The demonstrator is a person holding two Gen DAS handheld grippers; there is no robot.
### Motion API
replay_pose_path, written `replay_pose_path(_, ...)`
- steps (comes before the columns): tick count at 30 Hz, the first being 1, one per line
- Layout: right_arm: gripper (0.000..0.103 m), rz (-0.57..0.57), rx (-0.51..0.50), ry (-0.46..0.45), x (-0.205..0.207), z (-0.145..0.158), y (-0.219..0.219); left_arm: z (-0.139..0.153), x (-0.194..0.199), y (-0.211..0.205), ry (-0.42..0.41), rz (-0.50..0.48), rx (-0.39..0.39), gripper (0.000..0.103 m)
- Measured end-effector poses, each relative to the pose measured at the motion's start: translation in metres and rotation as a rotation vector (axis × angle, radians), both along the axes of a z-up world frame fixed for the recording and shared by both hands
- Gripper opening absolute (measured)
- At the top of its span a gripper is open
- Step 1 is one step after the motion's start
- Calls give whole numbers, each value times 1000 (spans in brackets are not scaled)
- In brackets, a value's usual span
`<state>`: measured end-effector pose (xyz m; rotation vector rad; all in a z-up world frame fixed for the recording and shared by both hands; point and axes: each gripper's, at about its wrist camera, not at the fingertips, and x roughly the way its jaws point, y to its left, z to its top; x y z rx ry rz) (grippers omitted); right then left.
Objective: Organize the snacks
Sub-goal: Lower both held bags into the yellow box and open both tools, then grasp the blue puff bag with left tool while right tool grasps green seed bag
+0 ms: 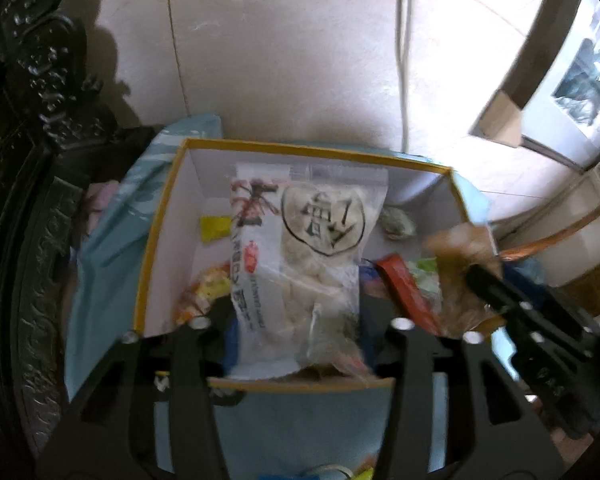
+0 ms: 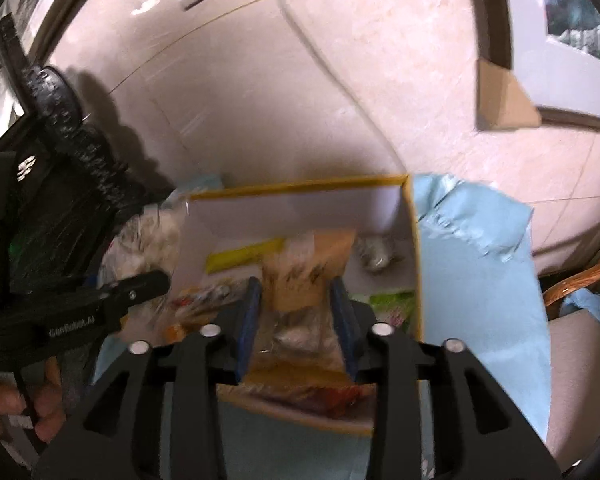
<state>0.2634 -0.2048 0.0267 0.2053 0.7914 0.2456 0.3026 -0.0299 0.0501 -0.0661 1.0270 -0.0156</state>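
A yellow-rimmed white box (image 1: 148, 240) sits on a light blue cloth and holds several snack packets. My left gripper (image 1: 300, 312) is shut on a long white snack bag (image 1: 300, 248) with black characters, held over the box. My right gripper (image 2: 298, 312) is shut on a tan and clear snack bag (image 2: 304, 276), held over the same box (image 2: 300, 186). The right gripper also shows in the left wrist view (image 1: 500, 292) at the box's right side. The left gripper shows in the right wrist view (image 2: 140, 284) at the left.
Inside the box lie a yellow packet (image 2: 244, 258), a green packet (image 2: 392, 304), a red stick packet (image 1: 404, 284) and a small wrapped sweet (image 1: 398, 222). Dark carved furniture (image 1: 32, 160) stands on the left. The blue cloth (image 2: 480, 280) spreads right. A white cable (image 1: 402, 60) runs across the tiled floor.
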Motion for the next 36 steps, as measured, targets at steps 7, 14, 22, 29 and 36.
replay_pose_path(7,71,-40,-50,-30,-13,5,2,3,-6,-4,-24,67,160,101)
replay_pose_path(14,71,-31,-12,13,-26,4,-2,12,-25,-3,-22,62,153,101)
replay_pose_path(22,71,-13,-18,15,-65,10,-5,22,-56,-1,-24,64,148,101)
replay_pose_path(29,77,52,-76,88,-125,-27,-4,-3,-113,9,43,75,152,101)
replay_pose_path(36,78,207,-149,232,-186,-99,16,-65,-172,18,179,89,194,101)
